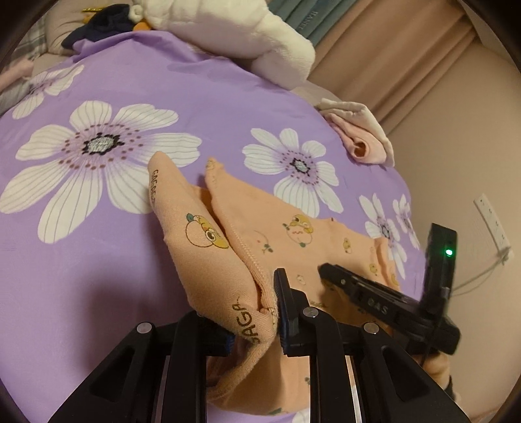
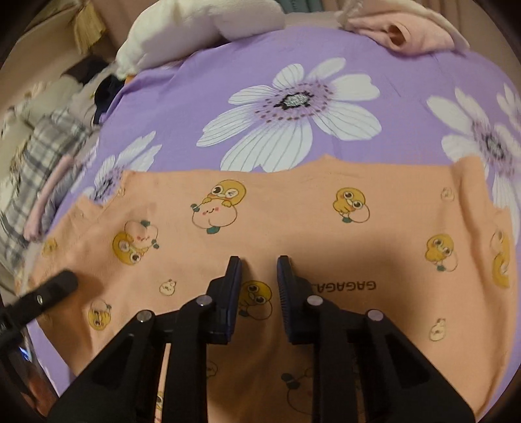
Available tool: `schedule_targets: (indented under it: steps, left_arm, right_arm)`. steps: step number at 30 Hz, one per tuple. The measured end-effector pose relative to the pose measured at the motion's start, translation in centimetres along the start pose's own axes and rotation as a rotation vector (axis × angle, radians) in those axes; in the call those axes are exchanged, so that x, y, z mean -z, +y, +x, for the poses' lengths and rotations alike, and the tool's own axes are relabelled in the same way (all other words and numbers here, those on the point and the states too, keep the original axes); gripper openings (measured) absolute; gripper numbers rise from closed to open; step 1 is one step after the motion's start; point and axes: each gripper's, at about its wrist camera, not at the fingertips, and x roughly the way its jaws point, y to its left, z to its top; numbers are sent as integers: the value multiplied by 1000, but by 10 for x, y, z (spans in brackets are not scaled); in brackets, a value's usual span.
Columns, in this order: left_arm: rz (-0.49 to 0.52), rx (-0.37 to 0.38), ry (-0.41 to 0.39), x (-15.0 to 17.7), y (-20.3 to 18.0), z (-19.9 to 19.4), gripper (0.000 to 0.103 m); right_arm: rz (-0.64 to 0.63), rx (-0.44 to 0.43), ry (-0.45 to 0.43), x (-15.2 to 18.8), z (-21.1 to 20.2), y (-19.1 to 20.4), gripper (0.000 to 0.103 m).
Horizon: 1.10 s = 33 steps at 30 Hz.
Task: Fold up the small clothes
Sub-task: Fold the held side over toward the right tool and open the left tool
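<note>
A purple bedspread point(image 1: 97, 260) printed with big white flowers covered nearly the whole scene in both wrist views. On it, near the cameras, lay the peach garment point(image 2: 293, 211), a small piece of clothing printed with yellow chicks and round peach figures; in the right wrist view it spread flat across the middle of the bedspread, its far edge running left to right. A white plush toy point(image 1: 234, 35) lay at the far end of the bed, with a dark bundle of cloth point(image 1: 97, 29) to its left. A folded pink cloth point(image 1: 361, 136) sat at the far right edge of the bedspread, well apart from the peach garment.

The left gripper point(image 1: 252, 325) was clamped on a bunched part of the peach garment, which rose off the bedspread in a tented fold running away from the jaws. The right gripper point(image 2: 259, 263) hung over the flat part of the garment with a narrow gap between its jaws; whether the pads pinched any cloth could not be told. Seen from the left wrist, it lay just to the right of the lifted fold.
</note>
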Motion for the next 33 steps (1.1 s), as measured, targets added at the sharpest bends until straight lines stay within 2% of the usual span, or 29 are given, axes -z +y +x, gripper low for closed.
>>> schedule_targets:
  steps: [5,12,19,24,33]
  left_arm:
    - [27,-10,4,-1,-9,1,18]
    - [67,-21,6,0,-23,-1,18]
    - [112,-35,13,1,-40,2,18]
    - [155,-39,6,2,-56,0,18]
    - [267,-2,23,3,-102,12,18]
  right_arm:
    - [-27,-94,0,20,-29,7,23]
    - [-83,-147,-2,64,-54,15,25]
    - [-113,-116,16,81,-42,19,25]
    - [-32,-189,22,80,-48,6,25]
    - [144,-268,-70,72,-80,-41,26]
